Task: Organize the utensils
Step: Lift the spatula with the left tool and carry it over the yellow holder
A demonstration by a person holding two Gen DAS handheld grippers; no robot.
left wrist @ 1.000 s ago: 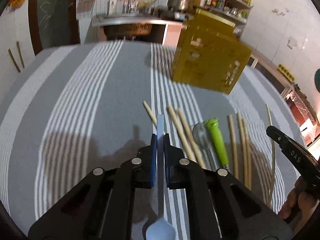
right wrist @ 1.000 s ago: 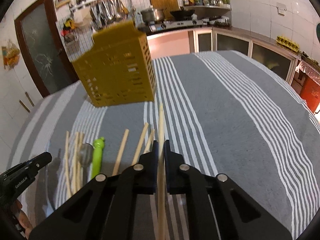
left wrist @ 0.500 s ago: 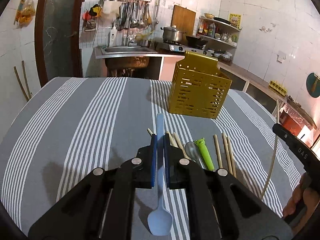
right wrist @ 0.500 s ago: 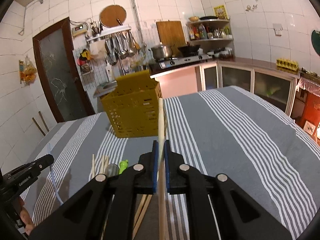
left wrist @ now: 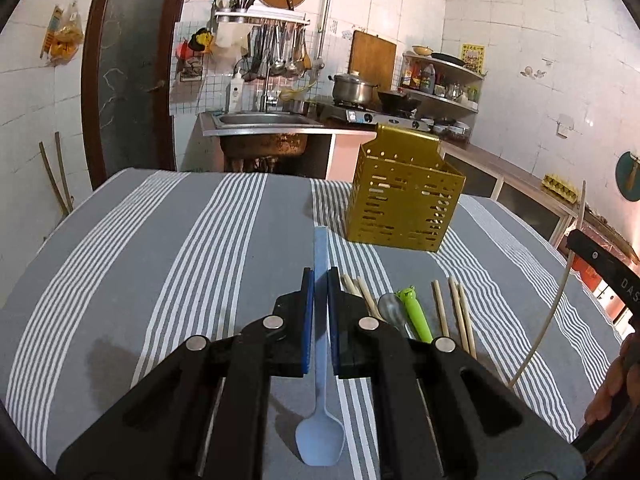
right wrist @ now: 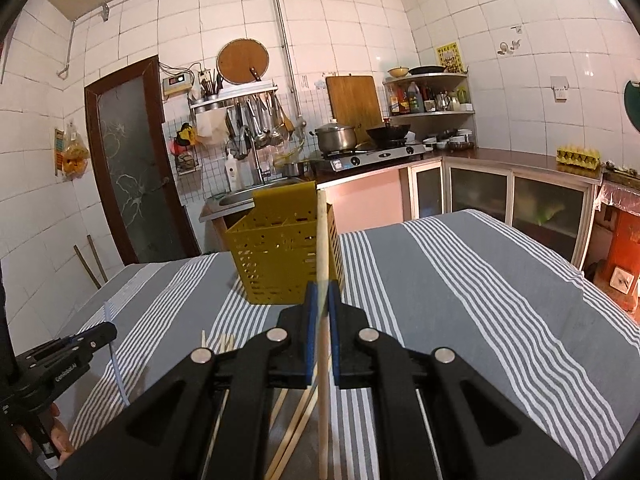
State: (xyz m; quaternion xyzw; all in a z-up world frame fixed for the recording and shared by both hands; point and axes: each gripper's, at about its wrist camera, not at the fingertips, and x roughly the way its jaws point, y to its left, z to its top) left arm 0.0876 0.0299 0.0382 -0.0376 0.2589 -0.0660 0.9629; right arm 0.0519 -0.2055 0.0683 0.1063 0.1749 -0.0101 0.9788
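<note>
My left gripper (left wrist: pixel 320 276) is shut on a pale blue plastic spoon (left wrist: pixel 320 432), handle pointing forward, bowl hanging toward me above the cloth. My right gripper (right wrist: pixel 320 292) is shut on a wooden chopstick (right wrist: pixel 322 240) that rises steeply in front of the yellow perforated utensil holder (right wrist: pixel 280 256). In the left wrist view the holder (left wrist: pixel 404 204) stands ahead and to the right. On the cloth lie several wooden chopsticks (left wrist: pixel 456 312), a metal spoon (left wrist: pixel 390 308) and a green-handled utensil (left wrist: pixel 414 308). The right gripper (left wrist: pixel 600 260) with its chopstick shows at the far right edge.
The table wears a grey cloth with white stripes (left wrist: pixel 180 264). More chopsticks (right wrist: pixel 296 432) lie under my right gripper. The left gripper (right wrist: pixel 68 356) and a hand show at the lower left of the right wrist view. Sink, stove and shelves stand beyond the table.
Both grippers have risen and tilted up, carrying the blue spoon and the chopstick off the cloth. The holder now sits lower and farther in both views, and more of the kitchen shows.
</note>
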